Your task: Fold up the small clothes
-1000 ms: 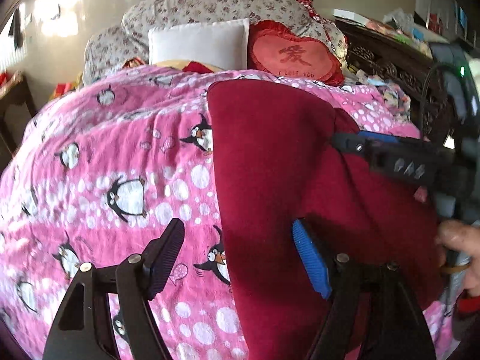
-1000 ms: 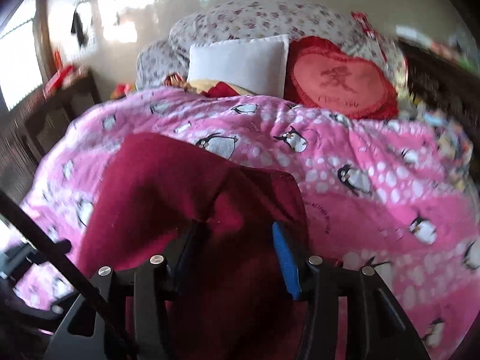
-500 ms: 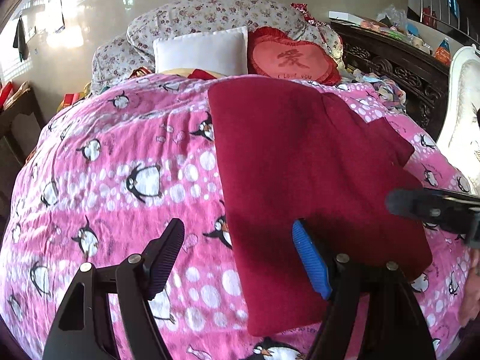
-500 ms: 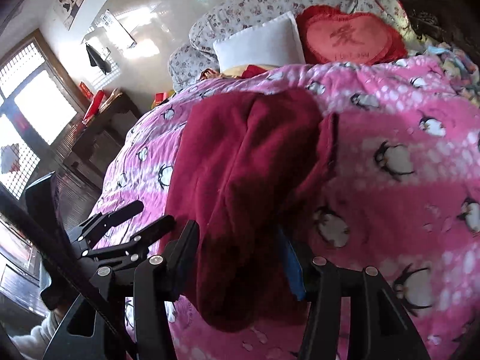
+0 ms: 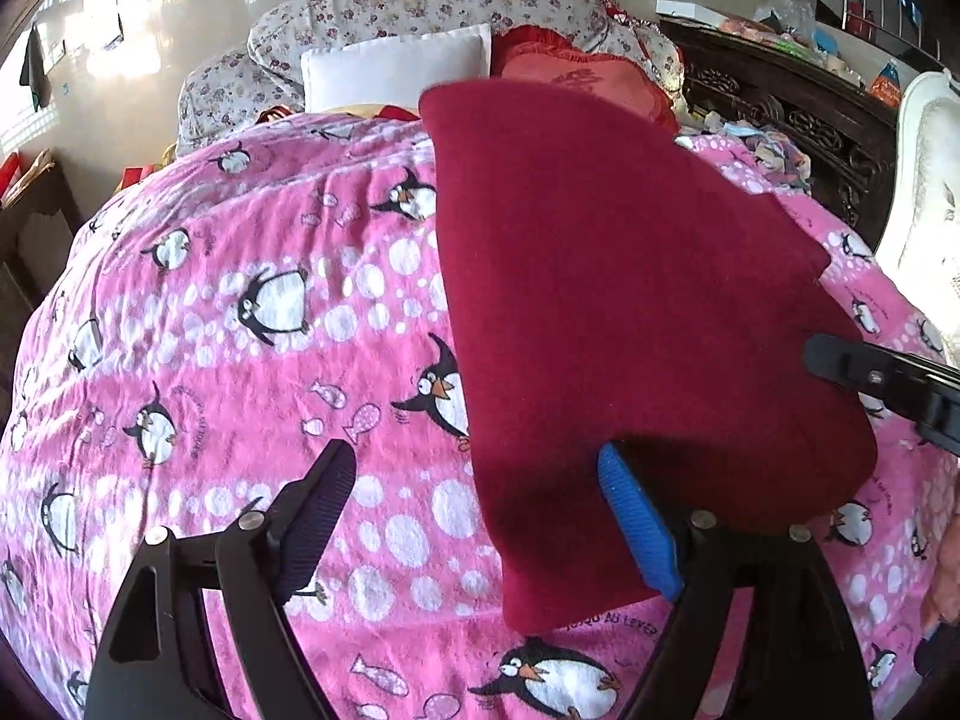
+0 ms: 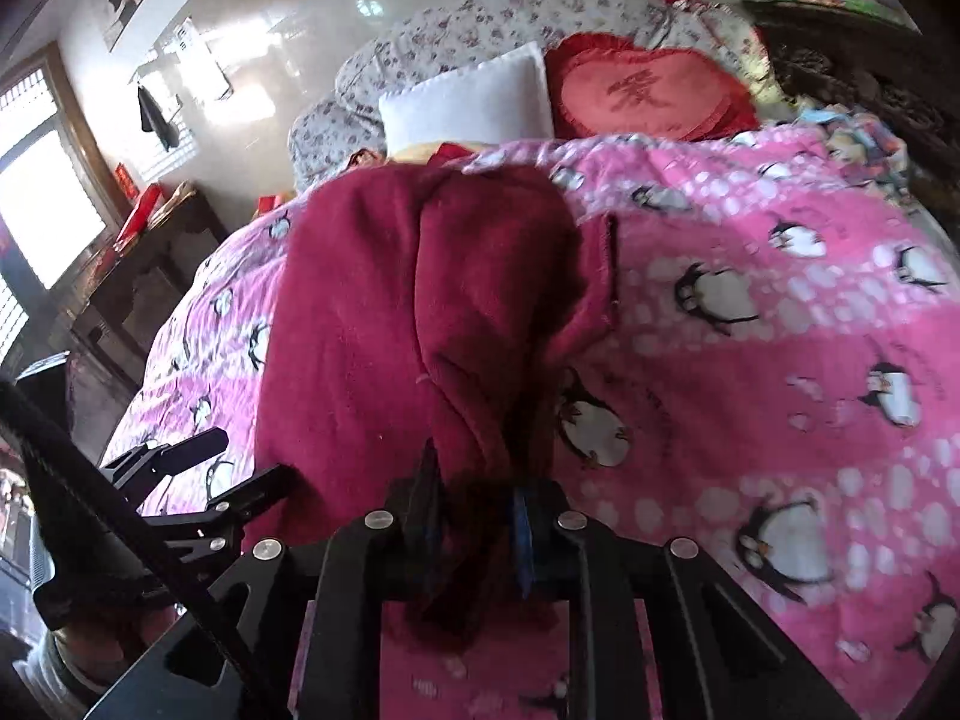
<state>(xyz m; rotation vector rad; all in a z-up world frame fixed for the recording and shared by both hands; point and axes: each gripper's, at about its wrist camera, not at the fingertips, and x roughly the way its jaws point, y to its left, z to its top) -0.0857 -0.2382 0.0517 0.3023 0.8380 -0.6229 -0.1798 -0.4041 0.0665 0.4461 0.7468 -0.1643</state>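
Bunching between the clamped right tongs (image 6: pixel 474 525), the maroon garment (image 6: pixel 420 312) lies beside the wide-spread left tongs (image 5: pixel 474 516).

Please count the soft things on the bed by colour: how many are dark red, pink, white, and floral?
Dark red: 1, the garment, pinched in the shut right claw
Pink: 1, the penguin blanket
White: 1, the pillow
Floral: 1, the large cushion
Also bright red: 1, the heart cushion
Total: 5

Place: a home bedroom
Evidence: bed (image 5: pixel 240 312) under a pink penguin blanket, white pillow (image 5: pixel 396 69) and heart cushion (image 6: pixel 648 93) at top, carved dark cabinet (image 5: pixel 798 120) upper right
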